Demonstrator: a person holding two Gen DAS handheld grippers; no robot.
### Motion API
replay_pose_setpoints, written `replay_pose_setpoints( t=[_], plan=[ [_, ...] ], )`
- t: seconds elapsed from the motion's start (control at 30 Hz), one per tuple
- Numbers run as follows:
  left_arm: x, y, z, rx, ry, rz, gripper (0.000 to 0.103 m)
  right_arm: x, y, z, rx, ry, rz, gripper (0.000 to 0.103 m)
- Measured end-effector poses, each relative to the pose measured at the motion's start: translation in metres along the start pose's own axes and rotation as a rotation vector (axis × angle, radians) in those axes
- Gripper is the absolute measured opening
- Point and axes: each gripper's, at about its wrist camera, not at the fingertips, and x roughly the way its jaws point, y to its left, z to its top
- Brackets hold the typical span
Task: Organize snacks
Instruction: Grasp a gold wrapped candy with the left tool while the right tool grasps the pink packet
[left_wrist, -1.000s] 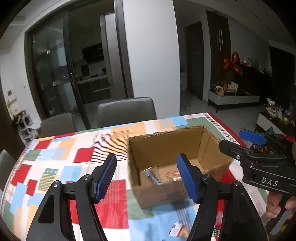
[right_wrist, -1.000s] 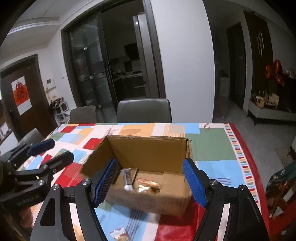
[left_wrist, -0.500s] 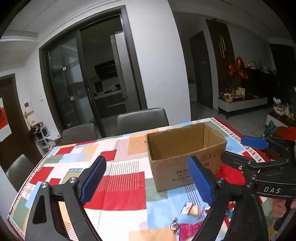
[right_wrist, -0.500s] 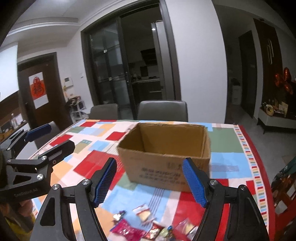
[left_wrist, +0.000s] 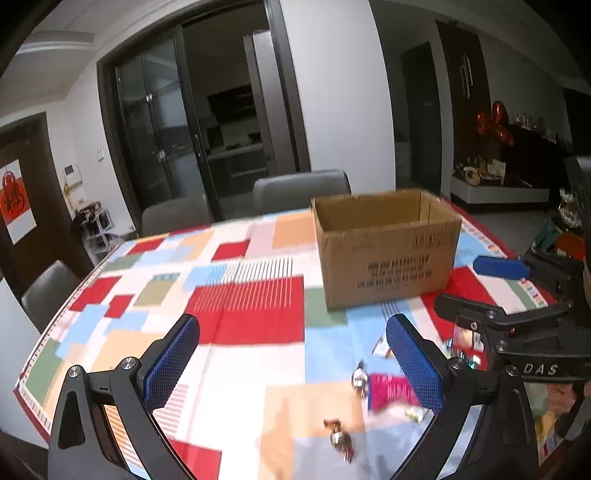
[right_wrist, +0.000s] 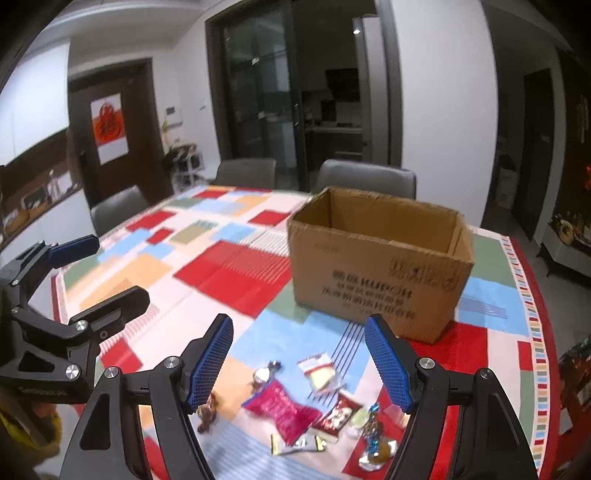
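Observation:
An open cardboard box (left_wrist: 386, 251) stands on the patchwork tablecloth (left_wrist: 236, 314); it also shows in the right wrist view (right_wrist: 376, 266). Several wrapped snacks lie in front of it: a pink packet (right_wrist: 282, 408), a clear packet with a yellow snack (right_wrist: 319, 371), a red packet (right_wrist: 338, 411) and small twisted candies (right_wrist: 264, 373). My left gripper (left_wrist: 291, 363) is open and empty, above the cloth left of the snacks. My right gripper (right_wrist: 299, 363) is open and empty, above the snack pile. Each gripper shows at the side of the other's view.
Grey chairs (right_wrist: 365, 179) stand along the table's far and left sides. The table's right edge (right_wrist: 543, 332) runs close to the box. A dark glass sliding door (left_wrist: 192, 147) is behind the table.
Both grippers have pulled back and down from above the box. The box's inside is no longer visible, and the snack pile in front of it has come into view.

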Motion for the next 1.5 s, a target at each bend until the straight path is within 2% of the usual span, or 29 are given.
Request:
replay_pose_setpoints(
  t=[0.07,0.53,0.7,1.03,1.17,1.3,1.5],
  plan=[
    [-0.001,-0.001,-0.011,0.002,0.016,0.01,0.103,0.005,0.003,-0.006,-0.025,0.026,0.009,0.074],
    [0.019,-0.005,-0.063,-0.027,0.179,-0.057,0.102,0.043,0.023,-0.047,-0.17,0.234,0.083,0.074],
    [0.034,-0.008,-0.077,-0.04,0.244,-0.099,0.095,0.062,0.024,-0.058,-0.207,0.31,0.1,0.074],
    [0.068,-0.011,-0.096,-0.113,0.373,-0.161,0.081,0.096,0.023,-0.068,-0.249,0.398,0.12,0.074],
    [0.081,-0.011,-0.104,-0.142,0.419,-0.181,0.076,0.109,0.023,-0.072,-0.277,0.429,0.113,0.074],
    [0.094,-0.01,-0.11,-0.183,0.457,-0.195,0.074,0.121,0.02,-0.075,-0.281,0.46,0.104,0.074],
    [0.11,-0.016,-0.117,-0.201,0.505,-0.208,0.064,0.136,0.019,-0.079,-0.291,0.488,0.103,0.074]
  ],
)
